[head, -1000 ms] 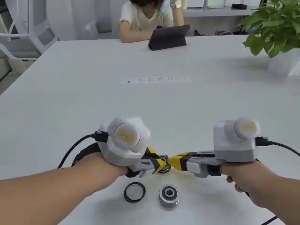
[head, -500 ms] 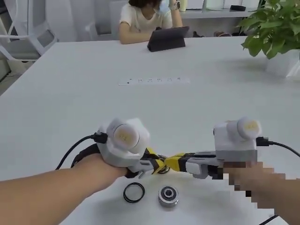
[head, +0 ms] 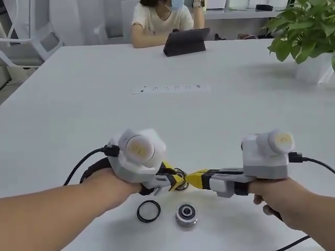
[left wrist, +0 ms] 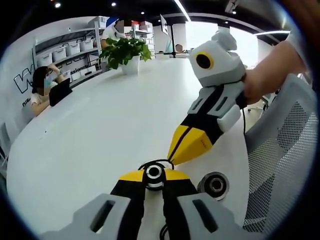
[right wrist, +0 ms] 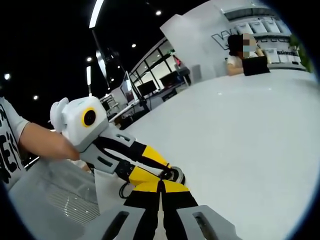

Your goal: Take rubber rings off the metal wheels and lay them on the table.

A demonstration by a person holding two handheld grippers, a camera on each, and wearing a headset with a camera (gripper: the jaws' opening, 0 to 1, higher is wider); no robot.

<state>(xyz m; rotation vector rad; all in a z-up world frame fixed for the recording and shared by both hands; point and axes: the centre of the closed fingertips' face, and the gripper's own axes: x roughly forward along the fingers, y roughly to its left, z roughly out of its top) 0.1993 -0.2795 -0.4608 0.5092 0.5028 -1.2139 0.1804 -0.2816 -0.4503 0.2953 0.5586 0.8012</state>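
Left gripper (left wrist: 154, 176): jaws clamped on a small metal wheel (left wrist: 154, 171), held just above the white table (head: 78, 104) near its front edge. Black rubber ring (left wrist: 148, 163) sits partly off the wheel's rim.

Right gripper (right wrist: 161, 186): comes in from the opposite side, jaws drawn together, tips at the ring's edge. Cannot tell if rubber is pinched between them.

On the table just below the grippers: a loose rubber ring (head: 148, 211) lying flat, and beside it, apart, a second metal wheel (head: 187, 214), bare.

Farther back: power strip (head: 170, 88) mid-table, potted plant (head: 303, 26) at the right, a seated person (head: 159, 21) behind a dark tablet (head: 186, 42).
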